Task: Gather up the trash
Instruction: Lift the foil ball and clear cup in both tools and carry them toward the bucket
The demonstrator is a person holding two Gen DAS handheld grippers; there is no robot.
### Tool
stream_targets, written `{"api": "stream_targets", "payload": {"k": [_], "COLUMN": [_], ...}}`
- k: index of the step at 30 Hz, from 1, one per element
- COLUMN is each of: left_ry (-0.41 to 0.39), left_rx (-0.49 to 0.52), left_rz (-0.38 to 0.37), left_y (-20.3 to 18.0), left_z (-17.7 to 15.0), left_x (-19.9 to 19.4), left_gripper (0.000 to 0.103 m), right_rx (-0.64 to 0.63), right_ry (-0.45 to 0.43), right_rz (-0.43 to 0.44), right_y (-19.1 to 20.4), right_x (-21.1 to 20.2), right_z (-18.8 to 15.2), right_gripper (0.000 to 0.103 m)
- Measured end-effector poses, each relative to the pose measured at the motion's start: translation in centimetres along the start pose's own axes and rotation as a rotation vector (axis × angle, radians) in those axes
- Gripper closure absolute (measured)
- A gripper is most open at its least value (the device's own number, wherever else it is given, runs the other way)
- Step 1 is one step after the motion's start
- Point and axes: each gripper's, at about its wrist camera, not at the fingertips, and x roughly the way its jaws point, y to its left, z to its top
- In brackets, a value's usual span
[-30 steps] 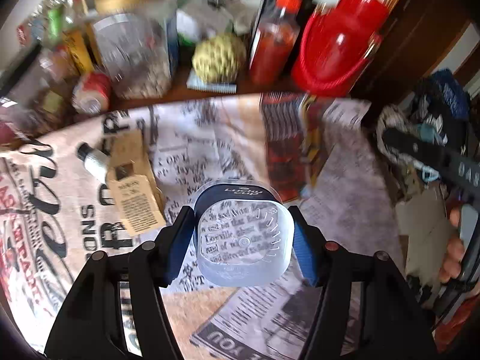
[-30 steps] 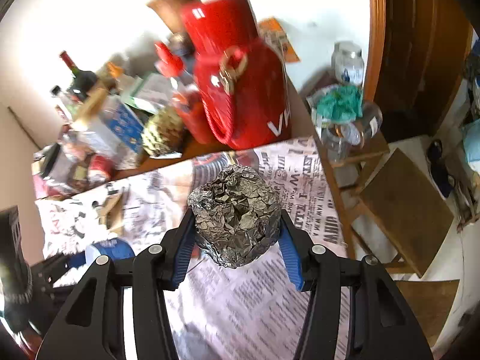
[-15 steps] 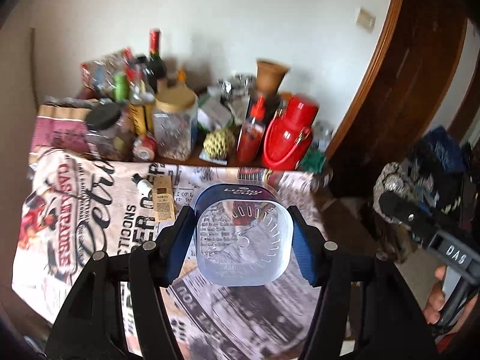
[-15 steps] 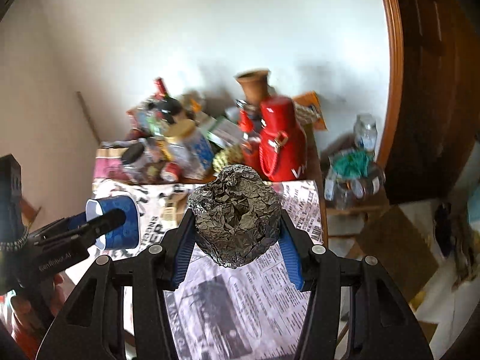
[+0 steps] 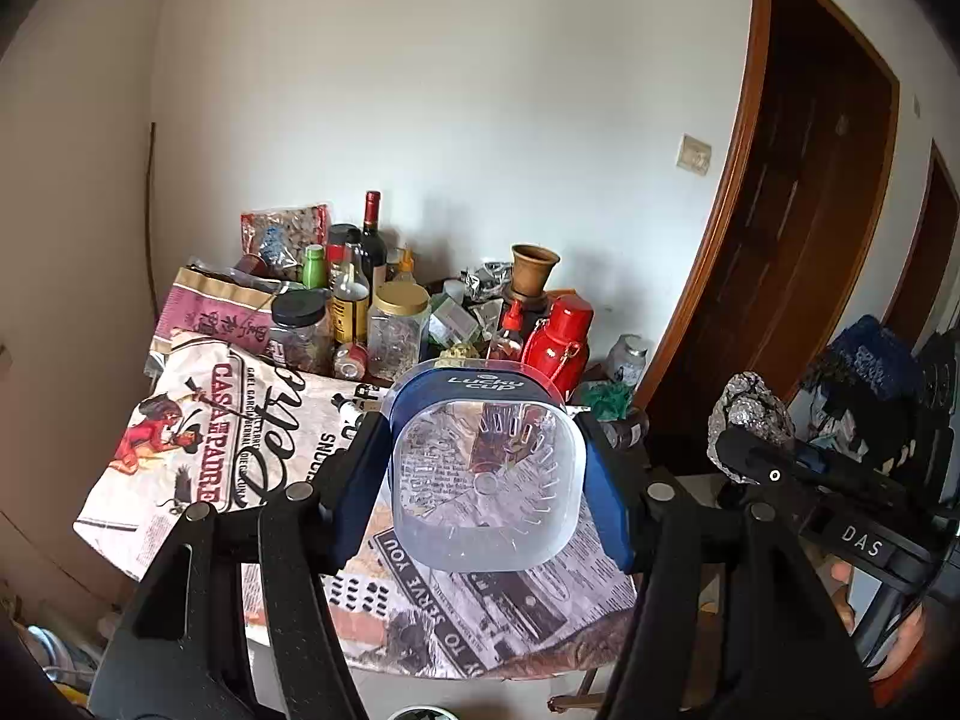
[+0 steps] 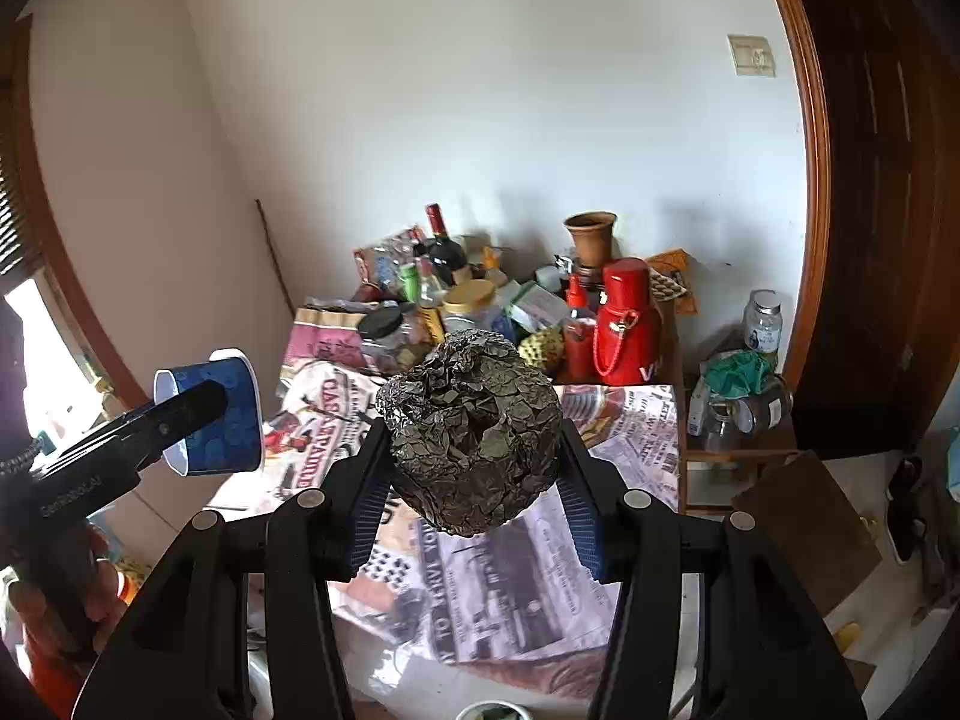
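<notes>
My left gripper is shut on a blue "Lucky cup" plastic cup, its clear bottom facing the camera. The cup also shows in the right wrist view, held up at the left. My right gripper is shut on a crumpled ball of aluminium foil. The foil ball also shows in the left wrist view, at the right. Both grippers are held high, back from the table covered in newspaper.
The far side of the table holds bottles and jars, a red thermos and a clay vase. A dark wooden door stands at the right. A low stool with jars is beside the table.
Both grippers have pulled up and back from the table with the cup and the foil ball still held. The table now looks smaller and farther away.
</notes>
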Motion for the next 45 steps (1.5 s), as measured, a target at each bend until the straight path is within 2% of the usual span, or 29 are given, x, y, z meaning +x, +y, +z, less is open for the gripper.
{"api": "stream_targets", "payload": {"k": [8,13,16,22,27,36,45], "left_ry": [-0.013,-0.002,0.007,0.059,0.117,0.214,0.359], "left_rx": [0.015,0.038,0.055,0.081,0.084,0.066,0.049], "left_rz": [-0.035,-0.069,-0.065,-0.094,-0.12,-0.141,-0.124], "left_y": [2.4,5.1,6.6,9.9,11.0,10.8,9.3], "left_z": [-2.3,-4.8,-6.4,-10.4,-13.2,-16.8,-21.9], "left_x": [-4.8,-9.0,-11.4,-16.0,-17.9,-17.3,-10.9], "left_gripper": [0.042,0.042,0.042,0.042,0.042,0.042,0.042], "right_rx": [-0.013,0.017,0.038,0.072,0.108,0.128,0.169], "right_ry": [-0.031,-0.037,-0.029,-0.004,0.053,0.161,0.297], "right_rz": [-0.04,-0.073,-0.092,-0.132,-0.154,-0.169,-0.165], "right_y": [4.3,8.0,10.7,14.7,16.1,15.8,11.5], "right_x": [-3.5,-5.8,-7.2,-9.6,-10.5,-10.2,-5.9], "right_z": [-2.9,-6.0,-8.4,-12.9,-15.9,-20.1,-24.6], "right_gripper": [0.054,0.054,0.054,0.054,0.054,0.054,0.054]}}
